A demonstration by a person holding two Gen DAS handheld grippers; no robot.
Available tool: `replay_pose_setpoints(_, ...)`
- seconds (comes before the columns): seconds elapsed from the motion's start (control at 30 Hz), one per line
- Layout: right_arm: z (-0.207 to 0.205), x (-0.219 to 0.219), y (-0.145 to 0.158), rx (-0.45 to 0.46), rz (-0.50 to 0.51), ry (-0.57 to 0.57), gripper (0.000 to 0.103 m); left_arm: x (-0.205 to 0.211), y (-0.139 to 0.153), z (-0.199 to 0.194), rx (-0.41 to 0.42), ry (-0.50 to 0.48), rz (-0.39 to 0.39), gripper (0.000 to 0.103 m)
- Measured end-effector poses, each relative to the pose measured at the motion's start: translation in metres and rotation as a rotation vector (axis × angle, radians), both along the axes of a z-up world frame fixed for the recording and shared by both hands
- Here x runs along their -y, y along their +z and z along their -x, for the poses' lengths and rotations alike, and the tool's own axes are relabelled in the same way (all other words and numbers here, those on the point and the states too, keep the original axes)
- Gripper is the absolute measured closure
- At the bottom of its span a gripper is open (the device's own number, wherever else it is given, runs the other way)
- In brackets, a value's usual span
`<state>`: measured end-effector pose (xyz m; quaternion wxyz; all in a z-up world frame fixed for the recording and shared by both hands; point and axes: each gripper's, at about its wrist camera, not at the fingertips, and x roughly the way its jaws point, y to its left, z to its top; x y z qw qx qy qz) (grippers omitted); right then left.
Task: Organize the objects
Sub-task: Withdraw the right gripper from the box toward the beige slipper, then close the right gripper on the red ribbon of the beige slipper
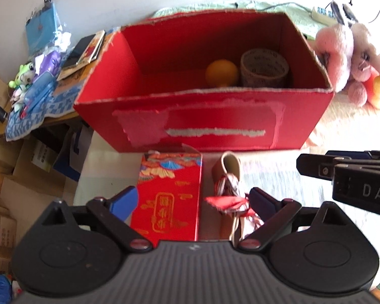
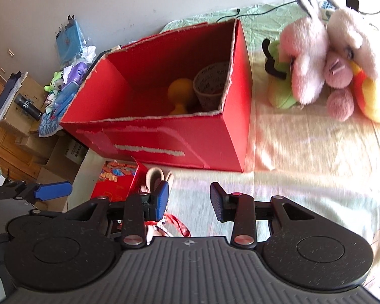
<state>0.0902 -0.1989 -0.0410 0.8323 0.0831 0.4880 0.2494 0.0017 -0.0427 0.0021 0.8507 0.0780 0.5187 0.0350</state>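
Your left gripper (image 1: 193,198) is open, fingers straddling the red packet (image 1: 168,197) and small shoe (image 1: 230,177) just in front of the red box (image 1: 215,124). Orange ball (image 1: 221,73) and tape roll (image 1: 264,68) sit inside the red box. Your right gripper (image 2: 189,200) is open, empty, near the red box's front.

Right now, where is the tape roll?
Inside the red box, at its right end beside the orange ball; the tape roll shows in both wrist views.

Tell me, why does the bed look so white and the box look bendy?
Right wrist view: sunlight washes out the bed. Left wrist view: the fisheye lens curves the box edges, and the plush toys look soft and overbright.
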Motion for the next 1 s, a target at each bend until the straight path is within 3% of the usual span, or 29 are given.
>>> replay_pose_setpoints(0.63, -0.004, 0.014, -0.032, -0.076, -0.014, -0.021, 0.064, 0.004, -0.031, -0.007, -0.077, -0.024, 0.004, 0.009)
replay_pose_setpoints(1.0, -0.014, 0.010, -0.045, -0.124, -0.023, -0.008, 0.064, -0.012, -0.037, -0.006, -0.068, -0.083, 0.089, 0.009)
